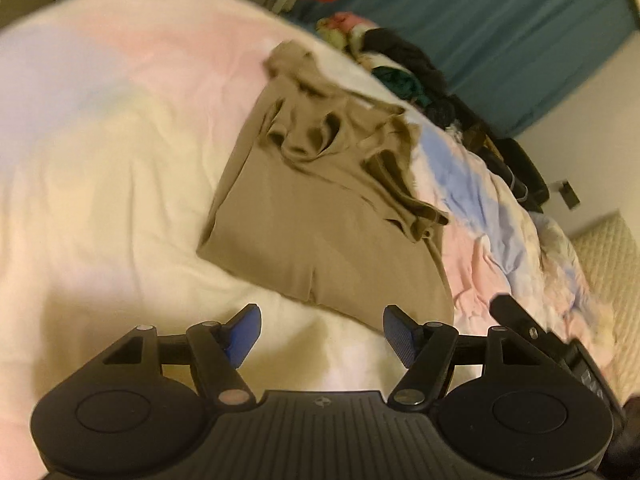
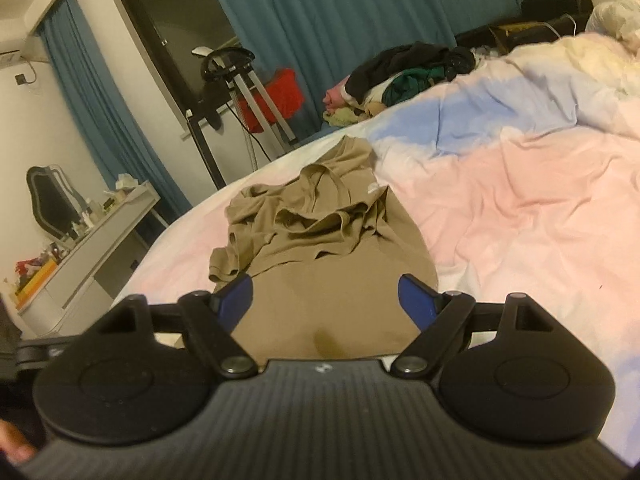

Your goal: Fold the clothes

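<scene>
Two grippers hover over a bed with their tongs released: the left gripper (image 1: 322, 334) and the right gripper (image 2: 325, 302) each show blue pads spread wide apart, with nothing between them.

The task's thing, a khaki T-shirt (image 2: 320, 248), lies on the pastel duvet (image 2: 520, 200) near the bed's left edge in the right wrist view. Its near portion is flat and smooth. Its far portion, around the collar and sleeves, is bunched and creased. One sleeve (image 2: 228, 256) spills out to the left. In the left wrist view the same T-shirt (image 1: 320, 216) lies just beyond the open fingers, its near hem facing the gripper.

Judged from this layout, the fold is partly done: the sides appear drawn in, and the rumpled far end is not yet squared.

The next move probably calls for both grippers to close on the near hem corners, or on the loose sleeve, taking only the shirt fabric and not the duvet beneath.

A pile of unfolded clothes (image 2: 408, 76) waits at the far side of the bed.
</scene>
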`<state>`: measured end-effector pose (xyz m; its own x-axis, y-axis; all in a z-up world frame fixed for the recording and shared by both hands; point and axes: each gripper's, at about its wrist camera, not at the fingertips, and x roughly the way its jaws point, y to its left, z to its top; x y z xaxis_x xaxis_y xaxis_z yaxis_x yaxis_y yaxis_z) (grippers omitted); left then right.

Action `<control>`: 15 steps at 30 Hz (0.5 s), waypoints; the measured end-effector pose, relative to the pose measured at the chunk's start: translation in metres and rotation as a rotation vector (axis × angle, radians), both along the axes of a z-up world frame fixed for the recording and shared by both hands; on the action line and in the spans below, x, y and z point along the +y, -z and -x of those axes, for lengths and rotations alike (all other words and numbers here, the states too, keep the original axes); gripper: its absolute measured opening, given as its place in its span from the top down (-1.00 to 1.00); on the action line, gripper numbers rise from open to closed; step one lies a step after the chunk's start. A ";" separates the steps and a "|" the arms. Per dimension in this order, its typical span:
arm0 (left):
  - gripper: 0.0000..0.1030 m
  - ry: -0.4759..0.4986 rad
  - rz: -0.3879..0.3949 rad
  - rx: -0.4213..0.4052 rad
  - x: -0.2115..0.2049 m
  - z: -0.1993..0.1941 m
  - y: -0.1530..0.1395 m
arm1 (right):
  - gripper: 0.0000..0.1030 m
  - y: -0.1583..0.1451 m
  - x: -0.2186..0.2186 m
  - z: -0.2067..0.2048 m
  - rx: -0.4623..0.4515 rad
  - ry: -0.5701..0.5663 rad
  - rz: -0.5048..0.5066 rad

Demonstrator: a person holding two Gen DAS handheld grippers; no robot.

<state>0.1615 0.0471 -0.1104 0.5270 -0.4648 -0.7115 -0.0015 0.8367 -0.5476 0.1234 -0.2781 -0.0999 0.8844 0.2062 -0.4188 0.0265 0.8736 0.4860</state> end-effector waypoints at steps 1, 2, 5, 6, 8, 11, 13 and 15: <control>-0.33 -0.017 0.025 0.035 0.001 -0.005 0.008 | -0.60 0.002 -0.001 0.000 0.007 -0.001 -0.011; -0.32 -0.038 0.053 0.055 0.004 -0.009 0.014 | -0.60 0.004 -0.001 0.000 0.016 -0.001 -0.024; -0.32 -0.116 0.142 0.094 0.014 -0.022 0.031 | -0.60 0.009 -0.004 -0.002 0.048 -0.006 -0.068; -0.31 -0.149 0.174 0.101 0.019 -0.026 0.035 | -0.61 0.012 -0.004 -0.004 0.066 -0.018 -0.101; -0.24 -0.204 0.204 0.097 0.027 -0.035 0.041 | -0.61 0.020 -0.004 -0.007 0.109 -0.059 -0.191; 0.20 -0.254 0.205 0.081 0.035 -0.045 0.046 | -0.61 0.036 -0.002 -0.015 0.171 -0.151 -0.383; 0.60 -0.277 0.216 0.085 0.038 -0.046 0.048 | -0.61 0.048 0.000 -0.021 0.217 -0.196 -0.505; 0.78 -0.287 0.230 0.071 0.039 -0.044 0.047 | -0.61 0.059 0.004 -0.030 0.259 -0.251 -0.585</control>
<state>0.2055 0.0865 -0.1572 0.6119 -0.4574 -0.6453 -0.2627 0.6520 -0.7113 0.1538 -0.2740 -0.1593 0.6664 0.6488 -0.3674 0.0362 0.4640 0.8851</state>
